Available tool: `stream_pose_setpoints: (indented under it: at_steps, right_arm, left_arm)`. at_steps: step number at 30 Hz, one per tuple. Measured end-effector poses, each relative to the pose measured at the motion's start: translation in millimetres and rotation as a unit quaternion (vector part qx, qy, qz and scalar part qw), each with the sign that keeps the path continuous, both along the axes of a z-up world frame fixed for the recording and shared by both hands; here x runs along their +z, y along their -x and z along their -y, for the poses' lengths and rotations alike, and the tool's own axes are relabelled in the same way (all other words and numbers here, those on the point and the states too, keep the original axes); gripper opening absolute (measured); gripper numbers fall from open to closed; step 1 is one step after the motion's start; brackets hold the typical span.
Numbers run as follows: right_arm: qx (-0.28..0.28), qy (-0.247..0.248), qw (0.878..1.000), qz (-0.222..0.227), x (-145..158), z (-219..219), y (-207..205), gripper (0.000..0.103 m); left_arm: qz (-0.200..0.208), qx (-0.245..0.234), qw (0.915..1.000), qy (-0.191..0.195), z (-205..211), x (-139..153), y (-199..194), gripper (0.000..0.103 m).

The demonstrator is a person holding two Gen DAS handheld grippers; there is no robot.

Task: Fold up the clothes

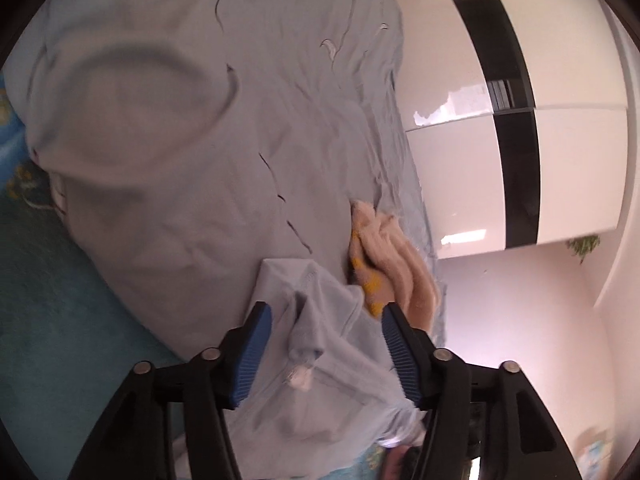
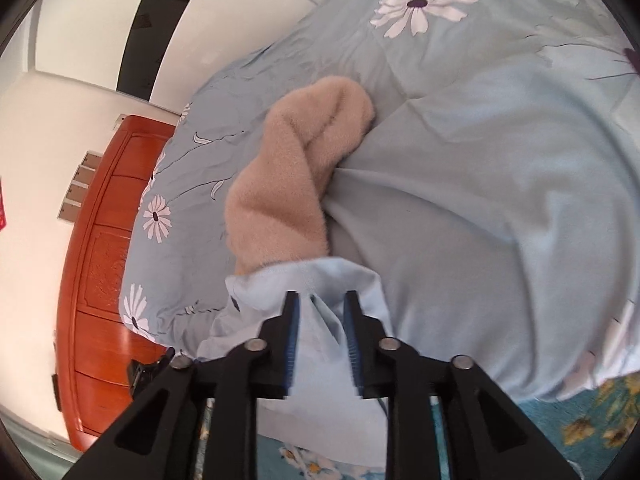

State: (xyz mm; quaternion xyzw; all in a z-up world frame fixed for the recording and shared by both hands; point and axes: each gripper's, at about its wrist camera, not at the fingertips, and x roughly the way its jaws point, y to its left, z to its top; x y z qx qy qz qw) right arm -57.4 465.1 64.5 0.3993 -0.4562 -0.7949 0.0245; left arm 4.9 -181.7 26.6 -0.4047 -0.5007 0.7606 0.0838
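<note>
A light blue garment (image 1: 320, 360) lies bunched on the bed, right under my left gripper (image 1: 326, 310). That gripper stands open, its blue pads well clear of the cloth on both sides. In the right wrist view the same light blue garment (image 2: 320, 344) has a raised fold between the fingers of my right gripper (image 2: 321, 296). Those jaws stand a little apart and I see no pinch on the fold. A beige fuzzy garment (image 1: 396, 256) with yellow marks lies just beyond, crumpled against the duvet. The beige garment (image 2: 288, 184) is also in the right wrist view.
A puffy grey-blue duvet (image 1: 180, 140) with daisy prints (image 2: 424, 4) covers most of the bed. A teal flowered sheet (image 1: 48, 300) shows at the near edge. A red wooden headboard (image 2: 100, 260) and white wardrobe doors with a black strip (image 1: 516, 140) stand beyond the bed.
</note>
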Motion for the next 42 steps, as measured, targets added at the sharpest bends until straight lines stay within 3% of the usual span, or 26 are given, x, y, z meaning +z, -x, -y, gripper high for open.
stream_pose_setpoints:
  at_steps: [3,5,11,15,24,26,27,29,31,35,42]
  right_arm:
    - [0.022,-0.016,1.000,0.014,-12.7,13.7,-30.1,0.027]
    - [0.047,-0.030,0.998,0.043,-30.0,27.5,-49.7,0.035]
    - [0.087,-0.017,0.993,0.074,-76.6,49.7,-63.2,0.052]
    - [0.087,-0.009,0.994,0.060,-87.1,54.2,-46.1,0.052]
    - [0.111,-0.012,0.993,0.038,-90.0,60.1,-20.2,0.052]
    - [0.109,-0.004,0.993,0.039,-90.6,58.9,-20.4,0.042]
    - [0.109,0.000,0.993,0.040,-91.1,58.8,-20.9,0.039]
    - [0.109,0.008,0.993,0.042,-90.9,59.1,-21.5,0.027]
    - [0.108,0.016,0.993,0.041,-89.2,59.7,-22.1,0.017]
    - [0.100,0.014,0.993,0.054,-78.2,62.5,-21.1,0.012]
    - [0.097,0.031,0.993,0.061,-47.3,67.7,-37.8,0.011]
  left_arm:
    - [0.012,-0.035,0.9976,0.058,-4.8,-9.7,-30.2,0.066]
    - [0.021,-0.061,0.9947,0.081,-14.7,-21.6,-47.7,0.066]
    - [0.048,-0.109,0.9868,0.110,-36.9,-55.1,-67.7,0.072]
    - [0.039,-0.117,0.9850,0.121,-43.5,-64.6,-59.8,0.081]
    - [0.004,-0.134,0.9852,0.106,-47.3,-72.2,-42.0,0.085]
    - [-0.001,-0.142,0.9845,0.103,-49.1,-72.8,-41.2,0.085]
    - [-0.003,-0.144,0.9844,0.100,-49.6,-73.4,-41.2,0.083]
    - [-0.002,-0.147,0.9851,0.089,-50.0,-75.8,-42.0,0.068]
    - [0.003,-0.148,0.9859,0.079,-52.0,-79.3,-43.2,0.046]
    - [0.014,-0.140,0.9868,0.080,-58.6,-76.3,-47.1,0.019]
    - [0.030,-0.152,0.9841,0.087,-65.8,-41.0,-63.7,0.013]
